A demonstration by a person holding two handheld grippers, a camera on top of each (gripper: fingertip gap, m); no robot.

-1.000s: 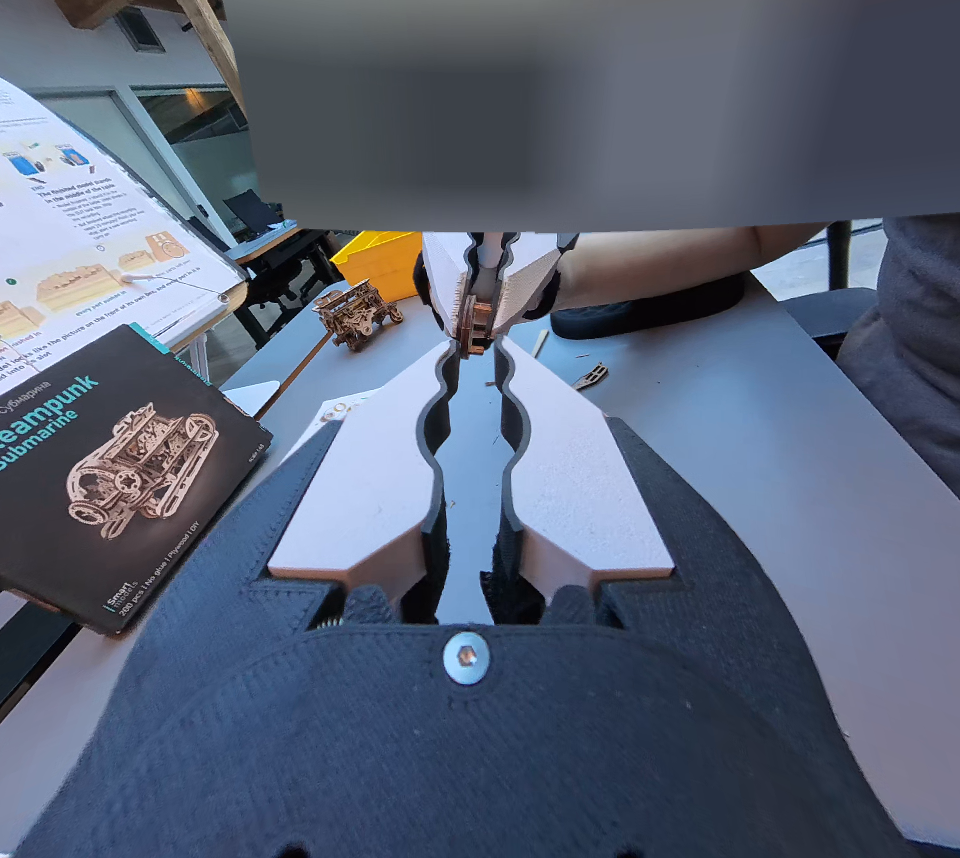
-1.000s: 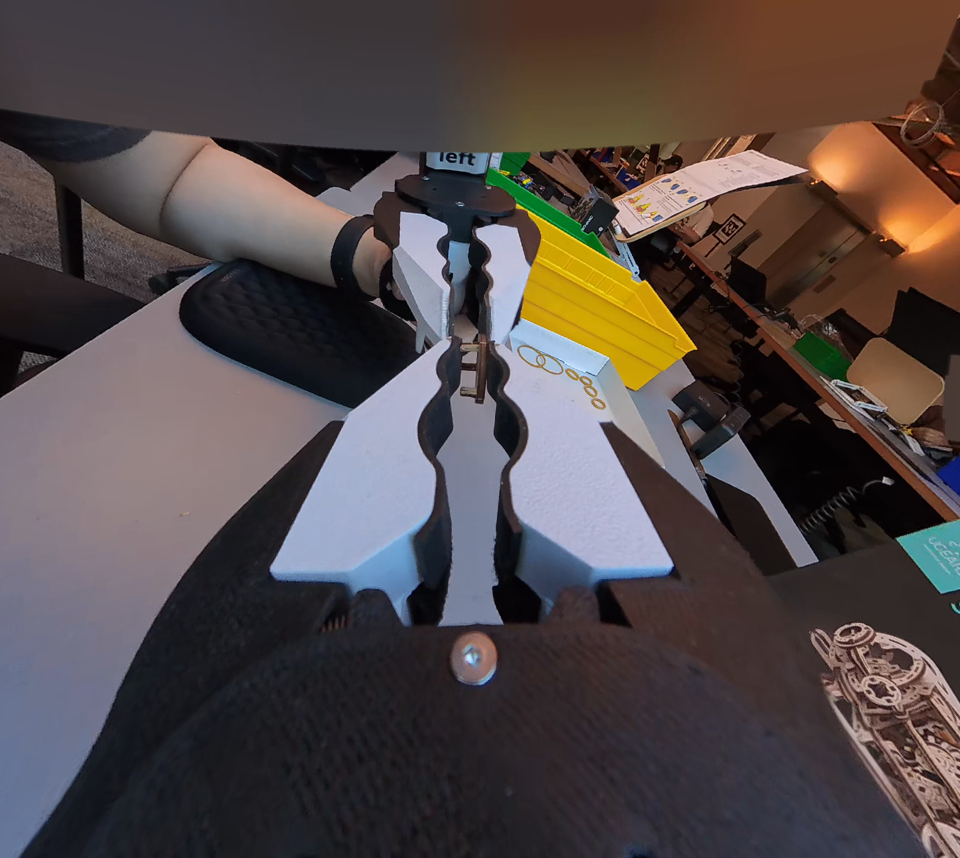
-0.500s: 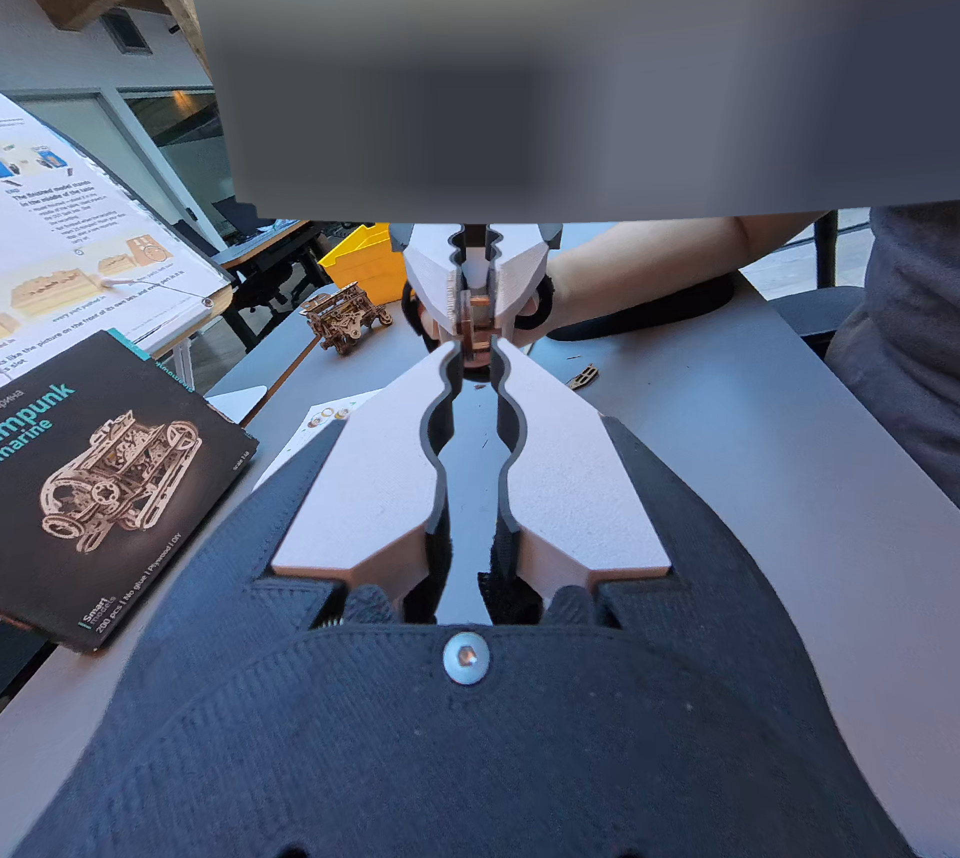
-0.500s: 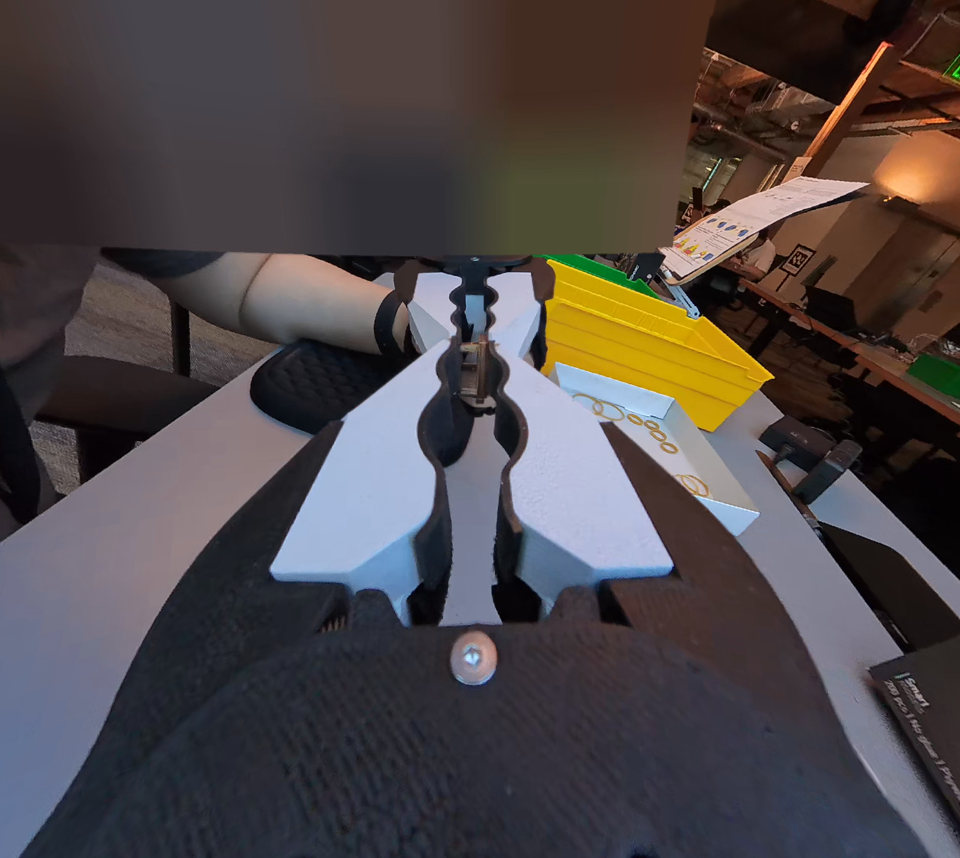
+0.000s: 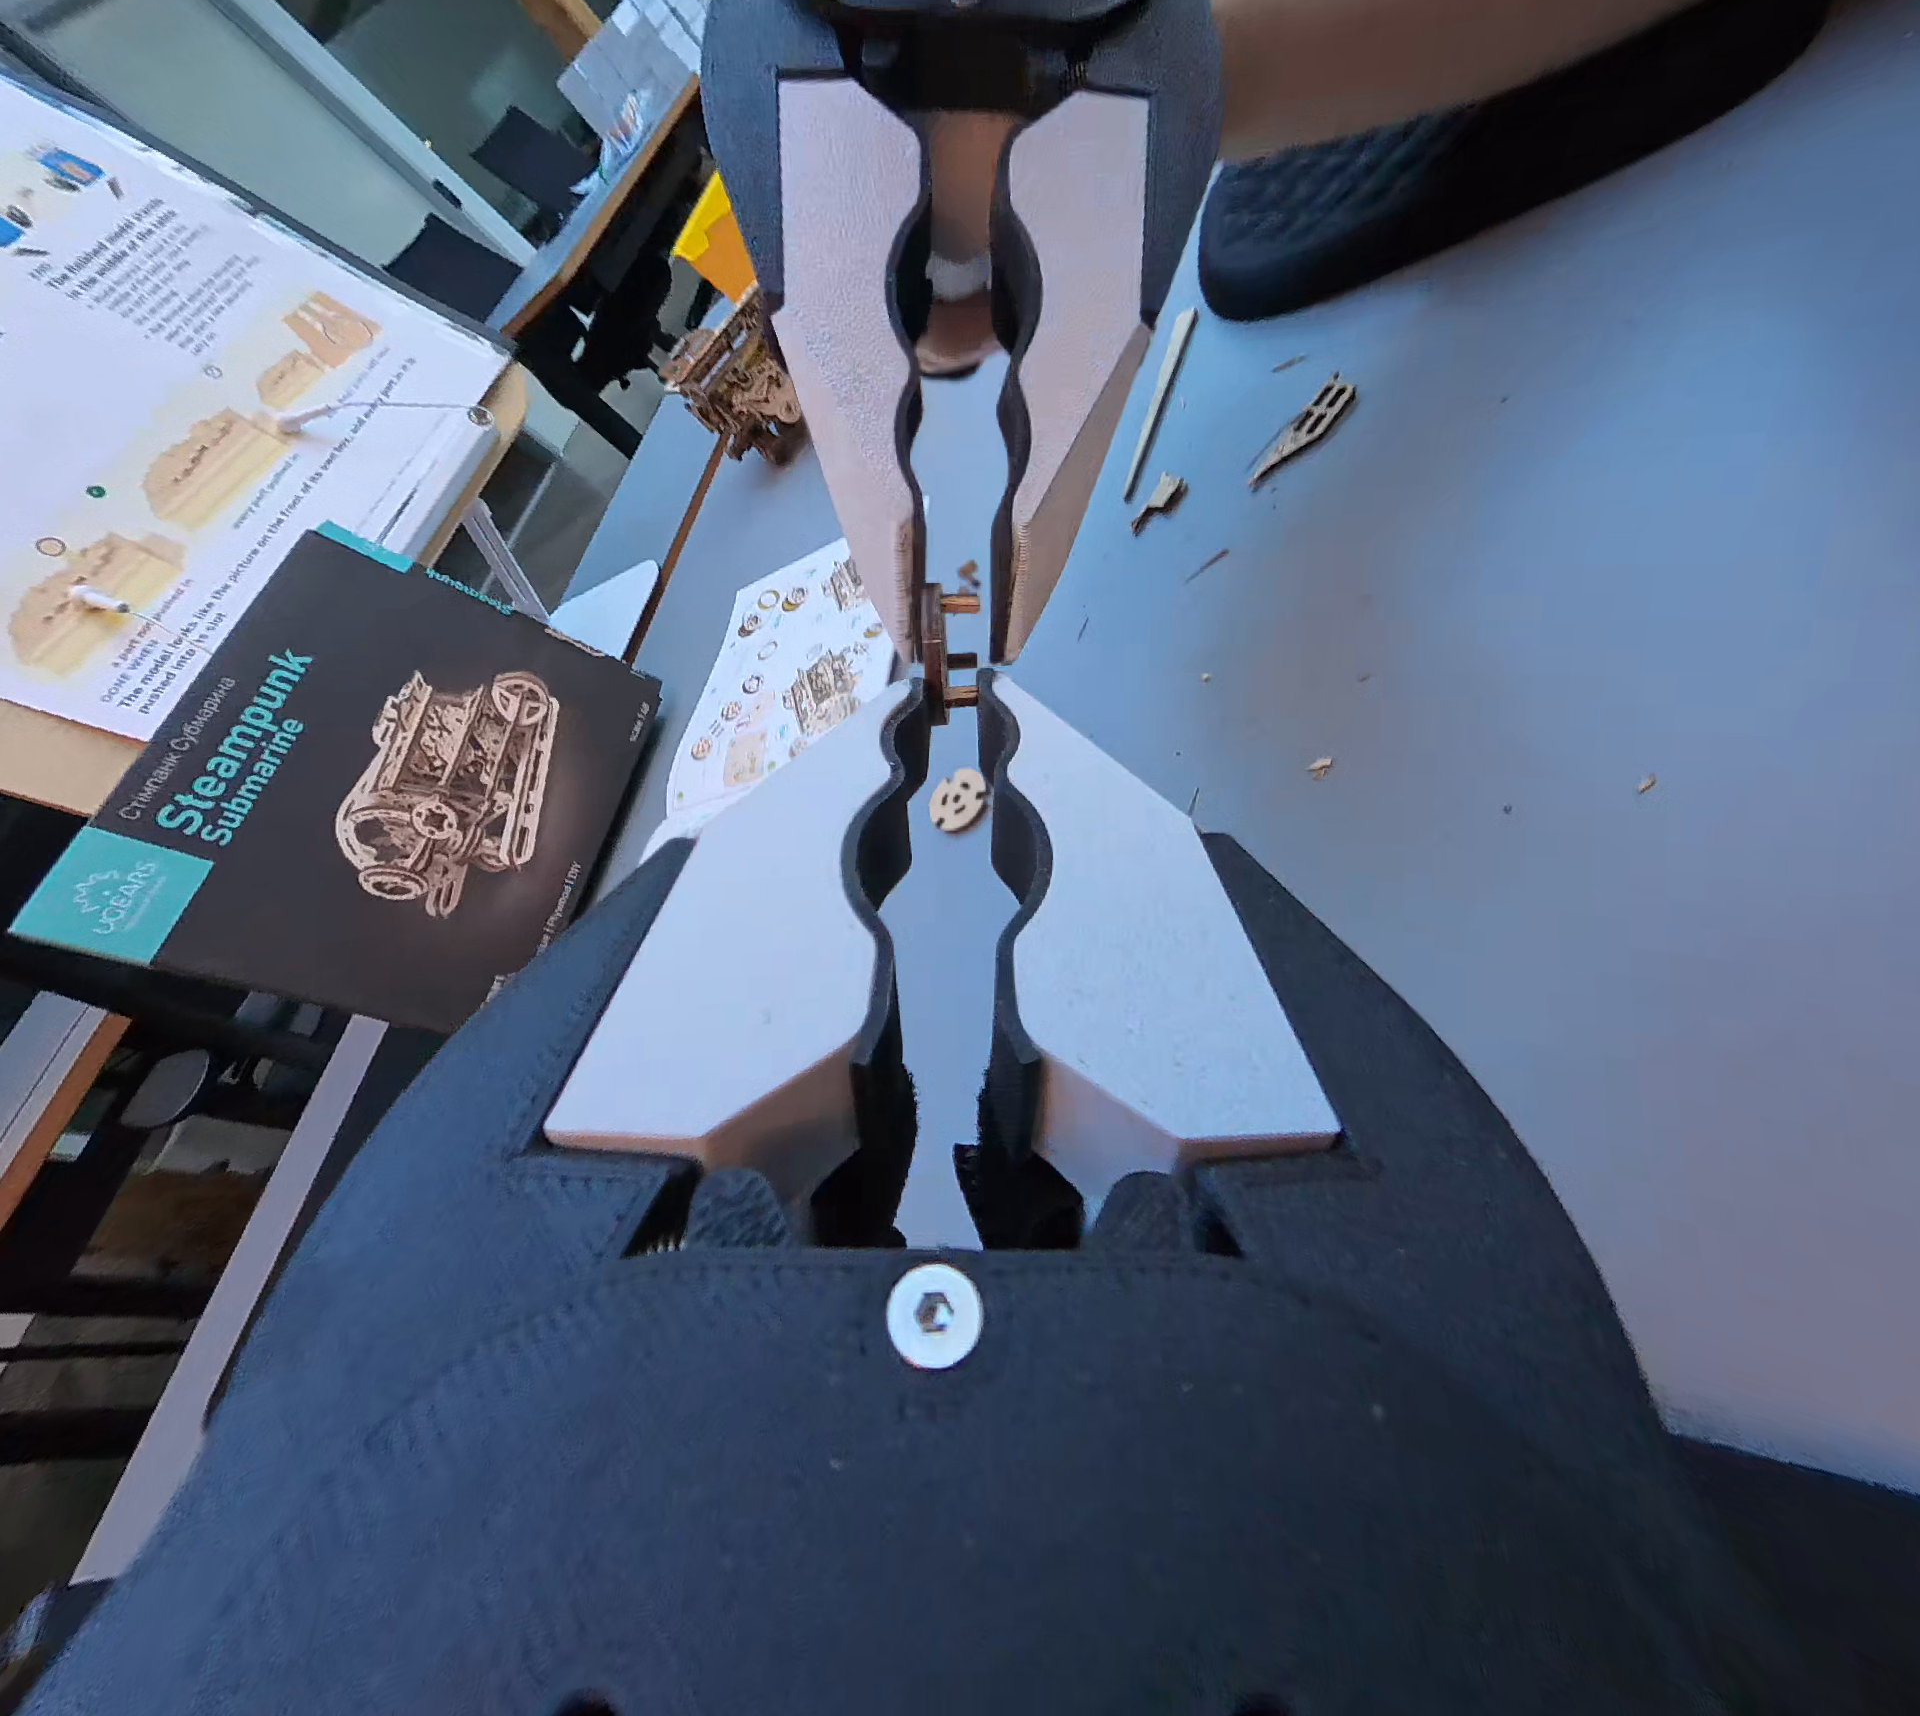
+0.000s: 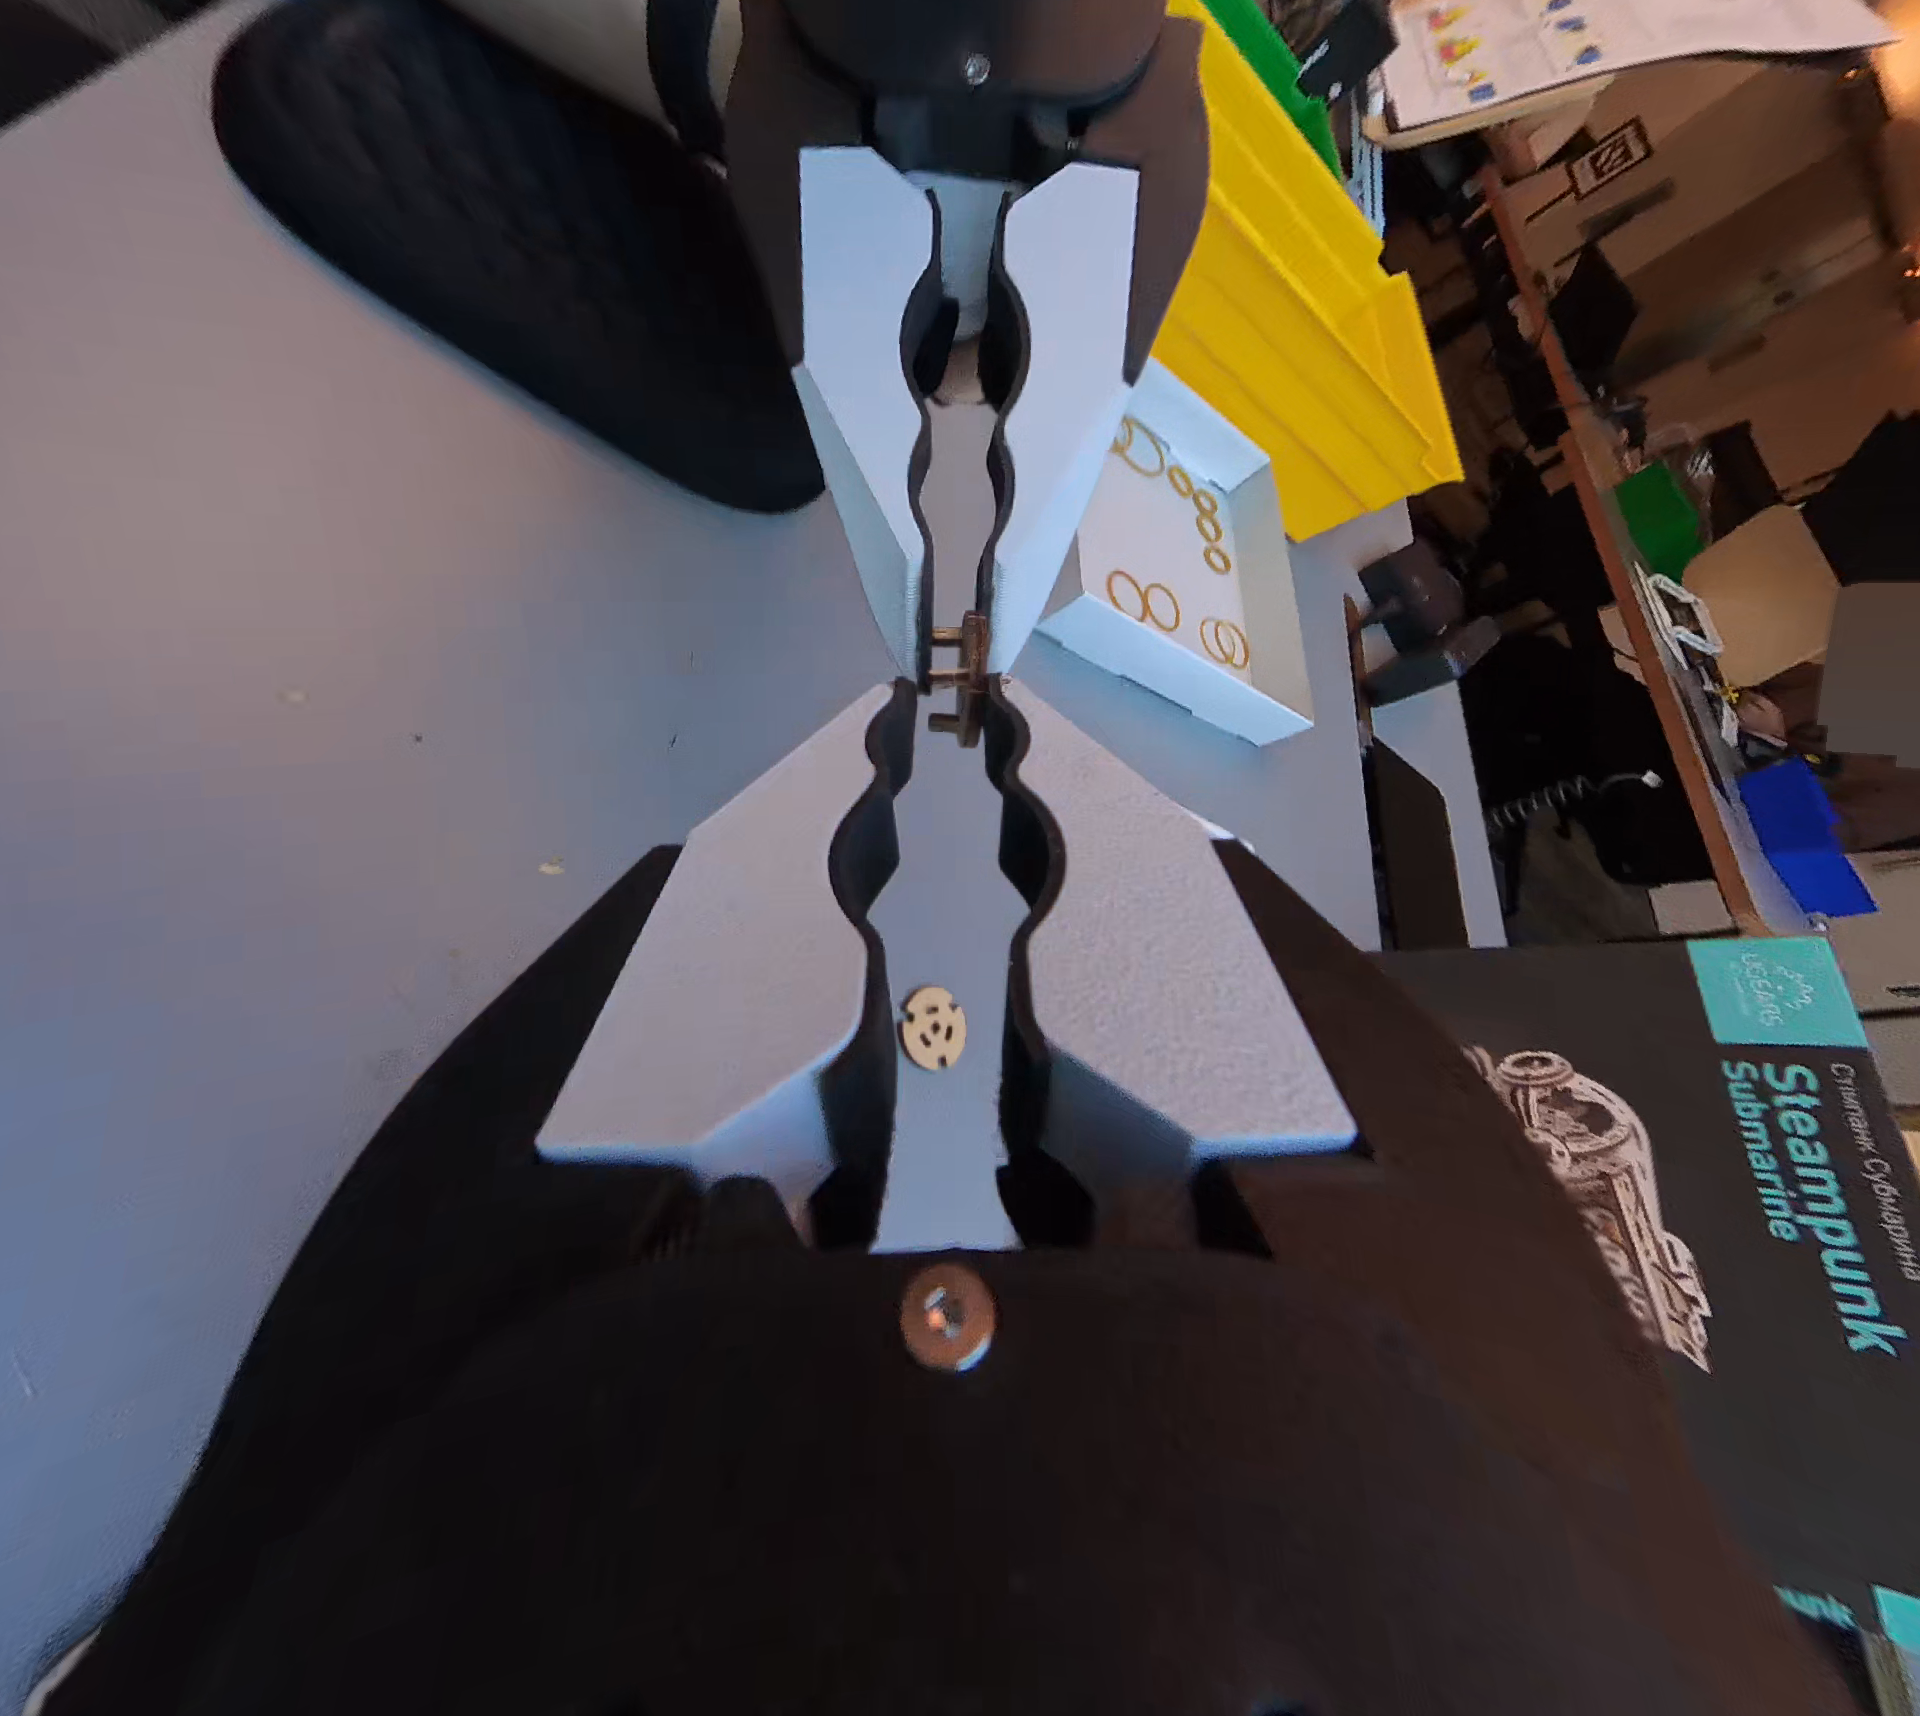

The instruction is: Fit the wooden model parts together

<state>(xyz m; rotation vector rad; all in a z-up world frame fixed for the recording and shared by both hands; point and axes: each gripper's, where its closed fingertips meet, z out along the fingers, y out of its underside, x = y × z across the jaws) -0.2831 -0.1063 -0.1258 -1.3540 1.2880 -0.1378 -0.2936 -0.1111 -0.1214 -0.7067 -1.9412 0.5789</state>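
Two wood scraps (image 5: 1299, 432) on grey table (image 5: 1558, 835)

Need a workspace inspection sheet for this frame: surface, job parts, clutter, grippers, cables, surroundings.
Surface: grey table, wood scraps scattered.
Job's things: pegged wooden part between both grippers' tips; round disc lying on the table.
Clutter: model box, ring tray, black pad.
Grippers: left gripper and right gripper tip to tip, narrow gaps; grip unclear.
Cables: nothing seen on the table.
Surroundings: yellow bin, instruction sheet.
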